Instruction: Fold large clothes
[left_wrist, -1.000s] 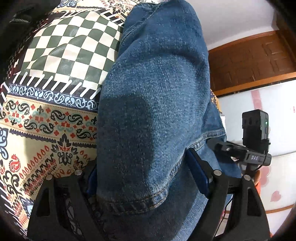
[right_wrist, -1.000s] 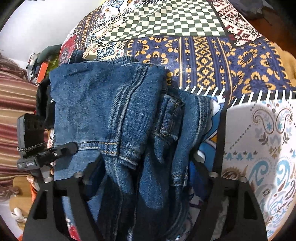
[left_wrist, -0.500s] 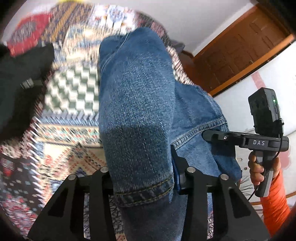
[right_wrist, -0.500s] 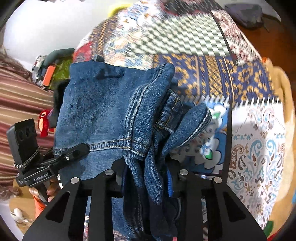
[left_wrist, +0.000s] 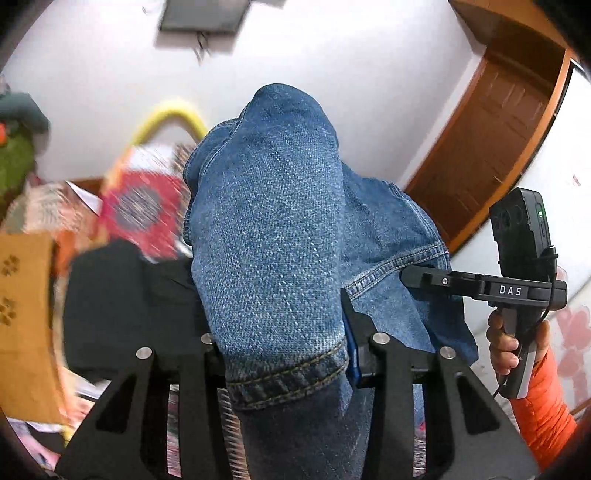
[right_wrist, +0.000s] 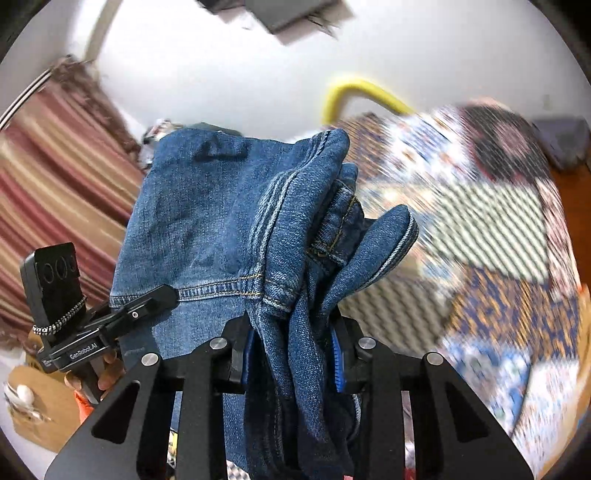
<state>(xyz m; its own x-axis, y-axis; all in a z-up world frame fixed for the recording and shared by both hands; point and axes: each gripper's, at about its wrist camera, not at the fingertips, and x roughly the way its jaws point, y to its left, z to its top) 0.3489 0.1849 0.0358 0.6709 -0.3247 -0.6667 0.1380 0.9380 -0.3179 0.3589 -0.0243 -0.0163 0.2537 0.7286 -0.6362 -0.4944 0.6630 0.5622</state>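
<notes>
A pair of blue denim jeans (left_wrist: 269, 236) is held up in the air by both grippers. My left gripper (left_wrist: 284, 354) is shut on a hemmed fold of the jeans, which drapes over and hides the fingertips. My right gripper (right_wrist: 291, 350) is shut on a bunched edge of the jeans (right_wrist: 221, 218) near the waistband and seams. The right gripper also shows in the left wrist view (left_wrist: 480, 288), clamped on the denim edge. The left gripper shows in the right wrist view (right_wrist: 140, 310), pinching a stitched hem.
The patterned bedspread (right_wrist: 498, 229) lies below, right in the right wrist view. A black garment (left_wrist: 114, 295) lies lower left in the left wrist view. A wooden door (left_wrist: 495, 144), a white wall (left_wrist: 332, 48), a striped curtain (right_wrist: 55, 177) and a yellow curved tube (right_wrist: 362, 96) surround.
Both grippers have lifted the jeans up off the bedspread and tilted upward, so wall and ceiling now fill the views. Both jaws closed tighter on the denim.
</notes>
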